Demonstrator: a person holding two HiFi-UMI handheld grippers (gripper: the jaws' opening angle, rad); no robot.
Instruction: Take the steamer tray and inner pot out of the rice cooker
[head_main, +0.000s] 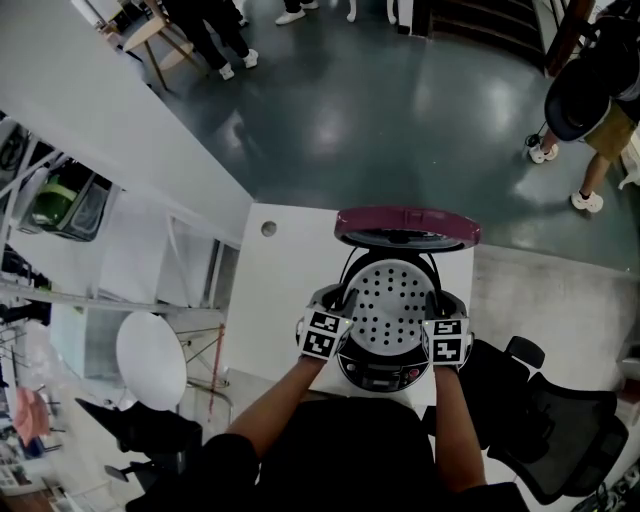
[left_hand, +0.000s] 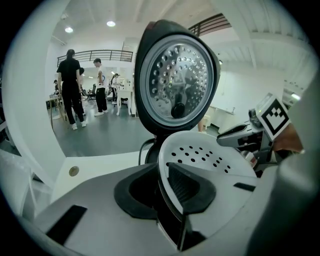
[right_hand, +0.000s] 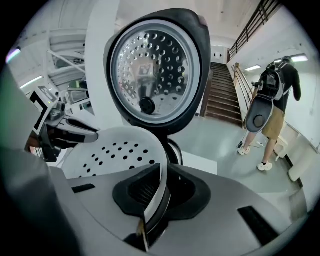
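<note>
While peering steeply down in the head view, finds a round white stool (head_main: 150, 358) at far left, well apart from the white table (head_main: 275, 290). On that table, next comes upon the left gripper (head_main: 338, 312), clamped onto the left rim of the steamer tray (head_main: 392, 300); confirms this in the left gripper view, with both pads (left_hand: 187, 186) pressed against the thin white rim. Places the perforated tray over the mouth of the rice cooker (head_main: 385, 374), at the table's near edge; cannot tell whether resting there or raised a little. Behind the tray, shows the cooker's lid (head_main: 405, 228) open and upright, holed metal inner face turned toward the tray. Farther right, meets the right gripper (head_main: 438, 312), likewise closed on the tray, at its right rim, pads squeezing that rim from both sides in the right gripper view. Past the table, at far right, takes in a black office chair (head_main: 545, 430) and, beyond on the grey floor (head_main: 400, 110), a person (head_main: 590, 110) in shorts.
</note>
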